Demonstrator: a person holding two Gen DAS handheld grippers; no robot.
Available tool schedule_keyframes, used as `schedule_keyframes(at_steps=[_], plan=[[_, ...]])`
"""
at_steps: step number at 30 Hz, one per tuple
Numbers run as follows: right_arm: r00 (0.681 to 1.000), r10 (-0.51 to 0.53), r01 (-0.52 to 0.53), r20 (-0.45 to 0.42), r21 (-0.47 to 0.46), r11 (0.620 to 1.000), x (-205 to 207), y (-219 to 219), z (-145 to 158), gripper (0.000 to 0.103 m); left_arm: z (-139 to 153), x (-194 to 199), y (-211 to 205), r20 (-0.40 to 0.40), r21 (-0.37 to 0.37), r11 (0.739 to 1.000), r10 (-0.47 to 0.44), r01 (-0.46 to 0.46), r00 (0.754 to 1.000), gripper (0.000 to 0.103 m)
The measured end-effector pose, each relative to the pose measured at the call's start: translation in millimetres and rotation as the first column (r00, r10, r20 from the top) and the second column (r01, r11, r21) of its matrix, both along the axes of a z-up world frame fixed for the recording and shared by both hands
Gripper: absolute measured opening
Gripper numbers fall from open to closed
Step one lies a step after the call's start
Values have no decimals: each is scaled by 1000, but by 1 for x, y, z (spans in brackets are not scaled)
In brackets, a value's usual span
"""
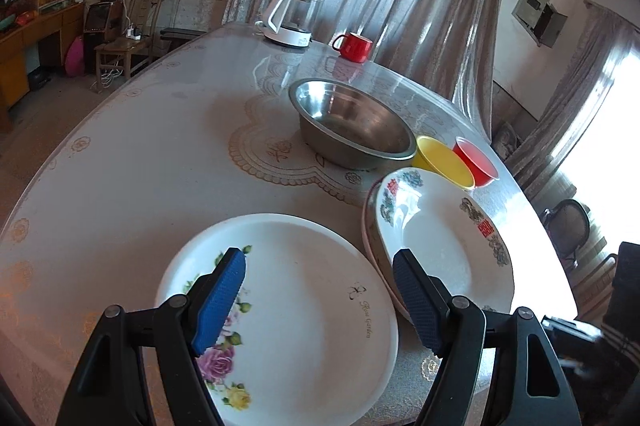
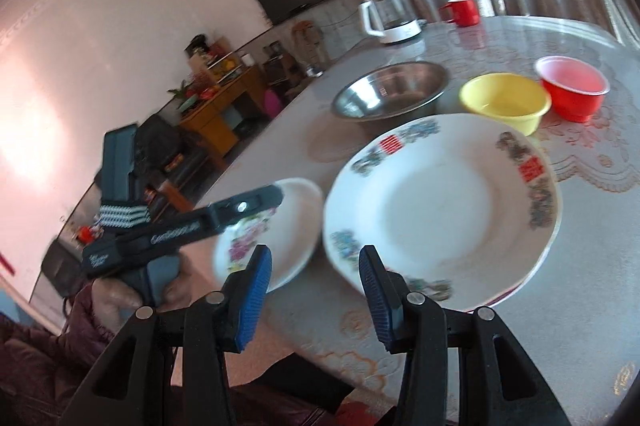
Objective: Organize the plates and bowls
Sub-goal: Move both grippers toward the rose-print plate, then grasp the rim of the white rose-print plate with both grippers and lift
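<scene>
Looking along my left gripper [image 1: 320, 300], I see both blue pads spread wide and holding nothing, hovering over the rose-patterned plate [image 1: 304, 306] that lies flat on the table [image 1: 140, 161] at its near edge. Just to its right sits a stack of plates [image 1: 440, 246] with red and blue-green rim motifs, its edge touching or just overlapping the rose plate. Behind them stands a steel bowl [image 1: 352, 121], and beside it a yellow bowl [image 1: 442, 161] and a red bowl [image 1: 476, 161], close together. A white kettle [image 1: 290, 19] and a red mug [image 1: 354, 45] stand at the far edge.

From my right gripper [image 2: 316, 290], the pads stand partly apart with nothing between them, over the table's near edge, in front of the gap between the two plates. The patterned stack [image 2: 440, 209] lies just ahead to the right; the rose plate [image 2: 280, 226] lies left, with my left gripper [image 2: 248, 203] reaching over it, gripped by my hand [image 2: 120, 300].
</scene>
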State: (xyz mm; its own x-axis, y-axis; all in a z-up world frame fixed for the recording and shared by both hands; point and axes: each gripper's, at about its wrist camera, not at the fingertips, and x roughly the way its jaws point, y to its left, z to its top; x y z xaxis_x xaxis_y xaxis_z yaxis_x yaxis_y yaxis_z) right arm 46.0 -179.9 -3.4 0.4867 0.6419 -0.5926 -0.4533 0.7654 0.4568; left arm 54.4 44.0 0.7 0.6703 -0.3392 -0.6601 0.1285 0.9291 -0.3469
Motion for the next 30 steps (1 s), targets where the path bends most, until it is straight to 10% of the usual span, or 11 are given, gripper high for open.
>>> schedule_keyframes(at_steps=[11,30], plan=[[982,145,-151,-124,-40,988,6,66,-40,46,-11,-4,66,-37,-2,990,138,-139,990,72],[993,72,-86,-89,-168,982,26,91,-55,48,-46,-4,57,-75,45,999,31,-28,997,22]])
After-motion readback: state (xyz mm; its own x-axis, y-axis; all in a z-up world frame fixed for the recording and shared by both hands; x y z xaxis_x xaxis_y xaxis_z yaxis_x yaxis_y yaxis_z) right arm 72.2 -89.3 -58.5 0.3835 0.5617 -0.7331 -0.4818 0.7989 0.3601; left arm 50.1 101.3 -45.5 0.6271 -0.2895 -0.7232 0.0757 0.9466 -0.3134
